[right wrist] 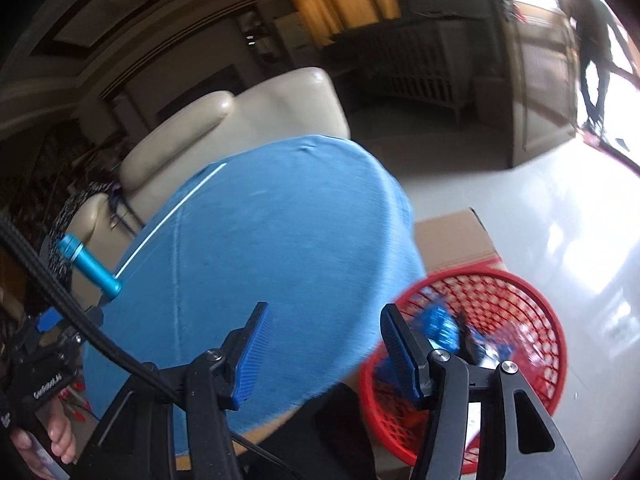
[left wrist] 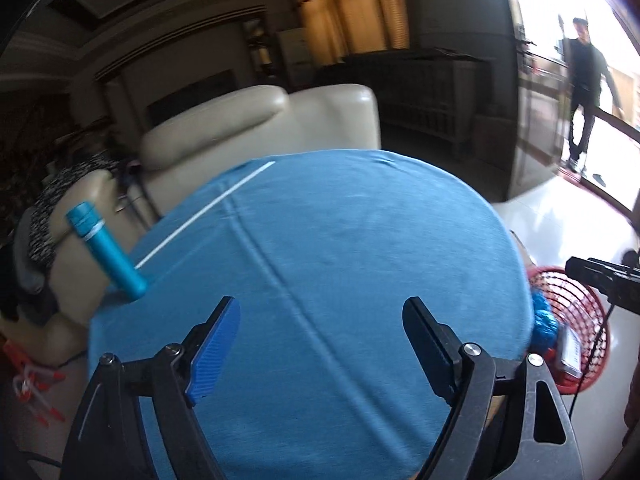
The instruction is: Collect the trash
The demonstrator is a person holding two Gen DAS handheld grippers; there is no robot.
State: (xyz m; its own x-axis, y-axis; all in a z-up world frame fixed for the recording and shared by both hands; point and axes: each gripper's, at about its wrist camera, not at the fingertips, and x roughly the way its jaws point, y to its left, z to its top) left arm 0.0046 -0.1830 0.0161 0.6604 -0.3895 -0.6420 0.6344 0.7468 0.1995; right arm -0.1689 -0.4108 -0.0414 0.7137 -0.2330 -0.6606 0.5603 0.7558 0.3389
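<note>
While both tools are gaping wide and empty, the right tool is hovering between the blue-clothed tabletop and the red mesh basket at three o'clock; the left tool is hovering over that soft cloth.

Left claw spread wide with nothing between its fingers, right claw likewise parted and empty, both angled downward

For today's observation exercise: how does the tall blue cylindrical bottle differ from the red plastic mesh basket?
The tall blue cylindrical bottle is slim, solid-walled and capped; the red plastic mesh basket is wide, open-topped and see-through. The bottle stands on the blue-clothed table; the basket sits lower, beside the table. The basket holds blue wrappers.
</note>
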